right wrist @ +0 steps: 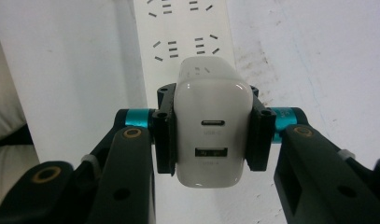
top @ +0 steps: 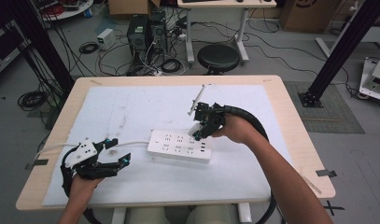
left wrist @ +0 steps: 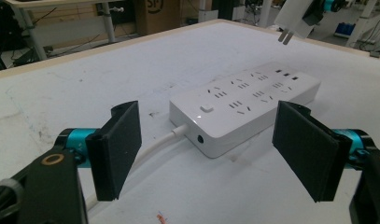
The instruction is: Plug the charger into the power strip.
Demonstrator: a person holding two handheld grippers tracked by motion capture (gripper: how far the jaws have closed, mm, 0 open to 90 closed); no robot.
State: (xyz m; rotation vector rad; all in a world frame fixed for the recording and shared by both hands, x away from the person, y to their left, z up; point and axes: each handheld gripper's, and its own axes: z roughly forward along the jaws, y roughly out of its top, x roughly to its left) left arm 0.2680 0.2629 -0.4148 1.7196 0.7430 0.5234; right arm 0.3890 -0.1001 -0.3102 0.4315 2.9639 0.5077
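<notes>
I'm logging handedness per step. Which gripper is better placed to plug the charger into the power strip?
Right. The right gripper is shut on the charger above the power strip; the left gripper is open beside the strip's cord end.

A power strip lies near the middle of the mat that covers my table, its cord running off to the left. My left gripper rests on the mat just left of the strip, beside that cord, its 2 jaws spread apart. My right gripper sits over the strip's far right end, clamping a charger above the sockets; whether its prongs touch the strip, I cannot tell. Behind the table stands a stool.
</notes>
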